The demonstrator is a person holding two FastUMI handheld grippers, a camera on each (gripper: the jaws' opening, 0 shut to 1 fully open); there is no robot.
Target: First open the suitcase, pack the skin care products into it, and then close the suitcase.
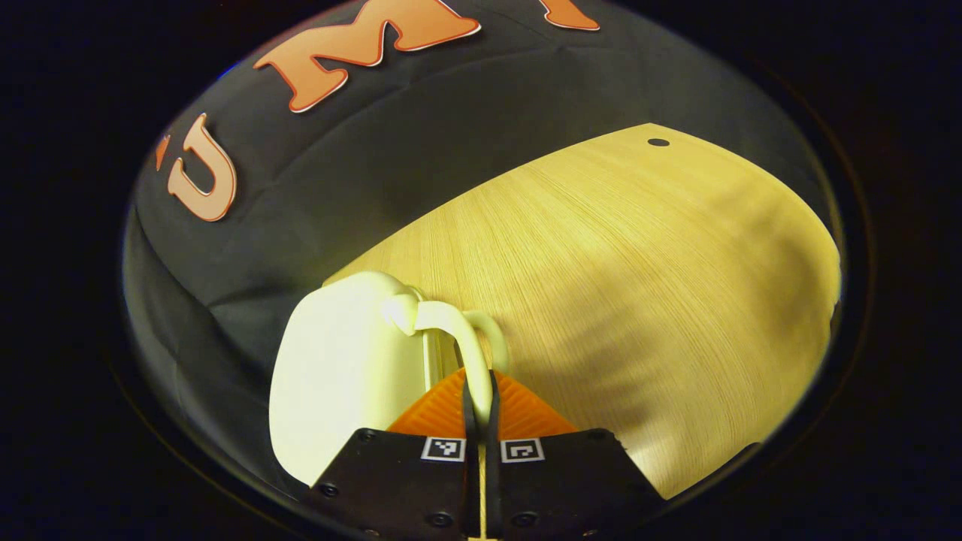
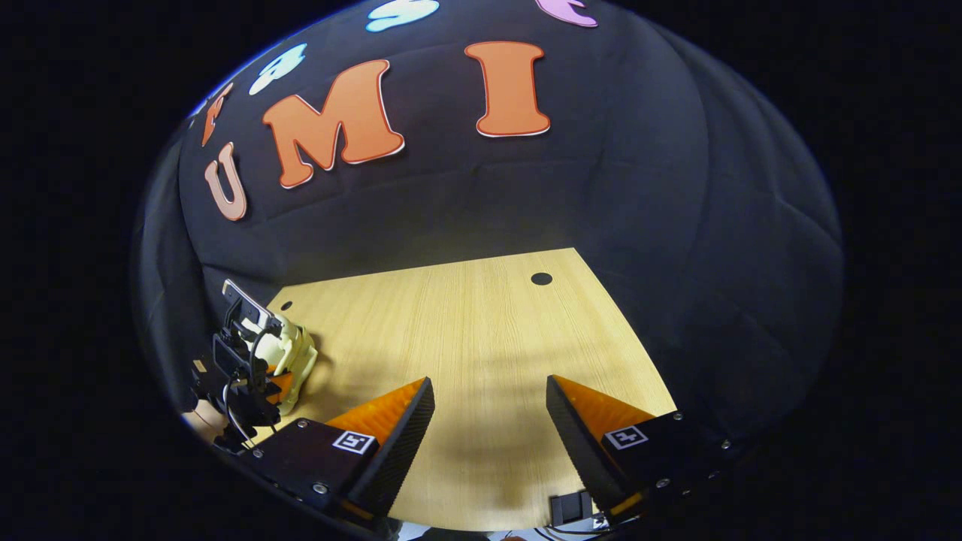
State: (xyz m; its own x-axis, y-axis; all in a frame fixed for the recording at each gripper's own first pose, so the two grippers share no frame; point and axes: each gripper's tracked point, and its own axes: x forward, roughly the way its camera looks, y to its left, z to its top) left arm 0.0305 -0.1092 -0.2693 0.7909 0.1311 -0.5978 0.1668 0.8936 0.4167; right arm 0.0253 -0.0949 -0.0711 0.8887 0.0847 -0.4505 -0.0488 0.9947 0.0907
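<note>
The left gripper [image 1: 481, 391] has its two fingers squeezed tight on the thin handle [image 1: 462, 338] of the little cream suitcase [image 1: 342, 368]. The suitcase sits just ahead of it and a bit to its left, at the edge of the big wooden table [image 1: 639, 285]. The right gripper [image 2: 488, 421] hangs over the bare table with its fingers wide apart. Far off to its left are the left gripper [image 2: 252, 383] and the suitcase [image 2: 297, 357].

Black gripper bodies [image 2: 481, 421] carry screws and square black-and-white markers.
</note>
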